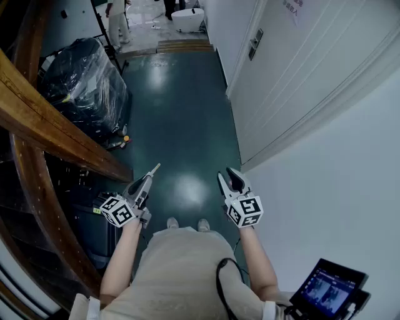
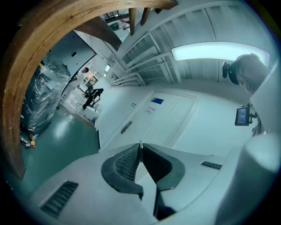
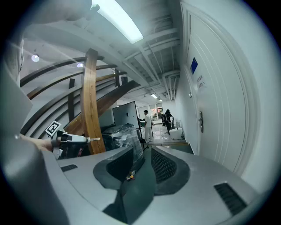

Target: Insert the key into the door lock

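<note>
In the head view my left gripper (image 1: 150,175) is shut on a thin metal key (image 1: 155,167) whose blade pokes out past the fingertips. The left gripper view shows the key (image 2: 140,145) as a sliver pinched between the pads, pointing at the white door (image 2: 167,114) and its handle and lock (image 2: 126,127), still far off. My right gripper (image 1: 228,177) stands open and holds nothing, level with the left one above the green floor. The door (image 1: 294,69) runs along the right wall, its lock plate (image 1: 255,44) well ahead. In the right gripper view the lock (image 3: 200,121) is to the right.
A curved wooden stair beam (image 1: 56,134) crosses the left side, with a plastic-wrapped dark load (image 1: 84,84) behind it. A white wall (image 1: 337,181) lies close on the right. A small screen (image 1: 328,289) hangs at the lower right. People (image 1: 116,19) stand at the corridor's far end.
</note>
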Available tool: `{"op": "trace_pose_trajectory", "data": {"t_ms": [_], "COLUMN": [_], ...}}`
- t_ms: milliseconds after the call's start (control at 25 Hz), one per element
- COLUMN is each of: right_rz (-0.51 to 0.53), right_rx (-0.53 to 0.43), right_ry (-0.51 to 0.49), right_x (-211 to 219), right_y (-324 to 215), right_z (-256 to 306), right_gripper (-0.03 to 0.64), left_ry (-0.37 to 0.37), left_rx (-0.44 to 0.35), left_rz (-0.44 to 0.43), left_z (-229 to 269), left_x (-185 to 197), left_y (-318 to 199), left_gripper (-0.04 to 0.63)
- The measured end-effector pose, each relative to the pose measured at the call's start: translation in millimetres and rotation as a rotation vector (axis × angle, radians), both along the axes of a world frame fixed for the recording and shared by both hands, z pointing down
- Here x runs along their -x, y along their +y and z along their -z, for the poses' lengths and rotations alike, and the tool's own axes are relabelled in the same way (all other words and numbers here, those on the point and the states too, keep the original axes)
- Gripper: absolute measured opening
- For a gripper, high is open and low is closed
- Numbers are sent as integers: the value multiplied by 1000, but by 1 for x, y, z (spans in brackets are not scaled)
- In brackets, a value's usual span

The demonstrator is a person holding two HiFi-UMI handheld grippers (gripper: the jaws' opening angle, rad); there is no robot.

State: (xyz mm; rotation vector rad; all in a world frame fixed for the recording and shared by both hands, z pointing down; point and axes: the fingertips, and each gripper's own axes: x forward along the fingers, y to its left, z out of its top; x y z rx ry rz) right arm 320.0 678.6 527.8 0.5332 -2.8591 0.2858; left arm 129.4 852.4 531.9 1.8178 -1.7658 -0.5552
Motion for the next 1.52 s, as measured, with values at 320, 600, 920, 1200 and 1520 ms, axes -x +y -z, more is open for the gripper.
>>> {"op": "trace_pose_trajectory", "data": {"t_ms": [320, 600, 920, 1200, 1520], "right_rz": [-2, 20, -24, -67, -90], "right_rx": [-13, 27, -23, -38, -19], "right_ry": [7, -5, 7, 6, 3], "right_x": [22, 52, 89, 106, 120], "right_y": [-7, -15, -9, -20, -65], "right_z": [14, 26, 15, 18, 9], "right_gripper": [135, 137, 137, 137, 137], "left_ry": [-5, -35, -67, -36, -13], "left_rx": [0, -9, -29, -33, -18], "left_rz": [-9, -55, -131, -169, -178], "left_z": [10, 17, 11, 9, 1], "left_x": [18, 31, 48, 65, 87], "left_y": [-14, -49, -73, -86, -130], "left_gripper": [34, 34, 34, 34, 34]}}
